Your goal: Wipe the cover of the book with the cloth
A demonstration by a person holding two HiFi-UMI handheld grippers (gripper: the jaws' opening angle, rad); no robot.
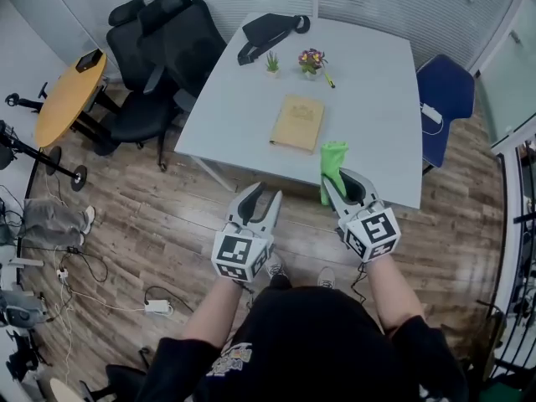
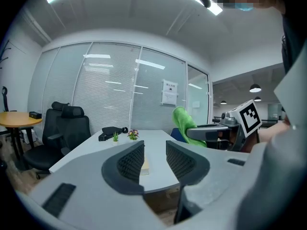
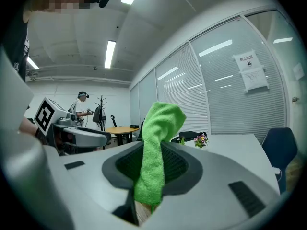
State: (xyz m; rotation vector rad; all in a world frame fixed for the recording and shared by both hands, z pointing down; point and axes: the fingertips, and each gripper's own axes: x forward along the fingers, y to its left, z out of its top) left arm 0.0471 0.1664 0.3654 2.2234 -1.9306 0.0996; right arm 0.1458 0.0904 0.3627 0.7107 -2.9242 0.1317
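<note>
standing at the near edge of a pale table (image 1: 377, 99), a person holds a gripper in each hand, both short of the tabletop. the right gripper (image 1: 333, 182) is clenched on a bright green cloth (image 1: 332, 164); one end sticks up past the jaws and the rest droops below them. the left gripper (image 1: 266, 198) is released, its jaws apart with nothing between them. the book (image 1: 298, 122), tan and closed, lies flat near the middle of the table, beyond both grippers. the cloth is held in the air just right of the book's near corner and seems not yet to touch the cover.

the step in hand looks like bringing the cloth to the book. to do it well, the right gripper should likely reach forward and lower until the loose cloth, not the jaw tips, lies on the cover, then sweep in even strokes. the free left gripper could steady the book's near edge so it does not slide towards the small flower pots (image 1: 311, 60) behind it.
</note>
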